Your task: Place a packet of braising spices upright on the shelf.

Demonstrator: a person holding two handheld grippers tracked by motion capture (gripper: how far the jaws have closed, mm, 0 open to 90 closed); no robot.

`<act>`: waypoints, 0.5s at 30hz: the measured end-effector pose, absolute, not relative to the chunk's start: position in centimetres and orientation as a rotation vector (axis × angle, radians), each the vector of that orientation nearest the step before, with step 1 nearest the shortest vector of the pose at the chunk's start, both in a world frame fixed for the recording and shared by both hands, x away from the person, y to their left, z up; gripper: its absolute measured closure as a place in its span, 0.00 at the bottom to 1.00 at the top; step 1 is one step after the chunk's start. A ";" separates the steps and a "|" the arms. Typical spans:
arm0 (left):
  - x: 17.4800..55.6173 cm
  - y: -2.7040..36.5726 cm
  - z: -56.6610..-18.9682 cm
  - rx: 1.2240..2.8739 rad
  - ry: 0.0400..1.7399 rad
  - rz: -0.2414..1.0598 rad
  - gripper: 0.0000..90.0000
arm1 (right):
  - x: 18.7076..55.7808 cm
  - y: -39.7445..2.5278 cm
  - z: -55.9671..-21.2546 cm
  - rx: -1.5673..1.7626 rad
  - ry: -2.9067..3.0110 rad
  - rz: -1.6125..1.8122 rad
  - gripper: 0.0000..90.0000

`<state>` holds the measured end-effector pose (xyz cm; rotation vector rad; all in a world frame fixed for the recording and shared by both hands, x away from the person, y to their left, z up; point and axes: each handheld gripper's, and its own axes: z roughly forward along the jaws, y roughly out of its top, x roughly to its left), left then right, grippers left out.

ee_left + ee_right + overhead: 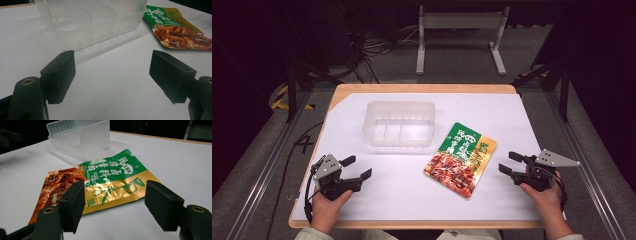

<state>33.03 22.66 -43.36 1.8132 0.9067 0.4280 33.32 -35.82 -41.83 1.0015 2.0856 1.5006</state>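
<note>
Nearest, the right gripper [511, 163] is held with jaws wide, aimed at the food pouch [460, 158] lying flat just beside it; an approach is judged underway, calling for closing on the pouch's edge. The left gripper [357, 167] is also spread, empty. Beyond, a clear plastic container [399, 123] is seen on the white-covered table [512, 115], a dark room behind.

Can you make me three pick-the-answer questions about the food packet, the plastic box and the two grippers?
1. Where does the food packet lie?
A. inside the plastic box
B. on the table, right of the plastic box
C. on the floor

2. Which colours show on the packet?
A. green, gold and red-brown
B. blue and white
C. pink and black

3. How are the right gripper's jaws?
A. shut on the packet
B. shut on nothing
C. open

Answers: 1 B, it rests on the white table beside the plastic box. 2 A, those colours show. 3 C, the jaws stand apart.
</note>
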 end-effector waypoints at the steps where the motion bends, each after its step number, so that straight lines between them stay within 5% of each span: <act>1: 33.0 22.7 -43.4 1.813 0.907 0.428 0.24 | 33.3 -35.8 -41.7 0.997 2.088 1.498 0.37; 15: 33.1 22.6 -43.5 1.818 0.918 0.435 0.24 | 35.8 -34.6 -39.1 1.029 2.102 1.482 0.36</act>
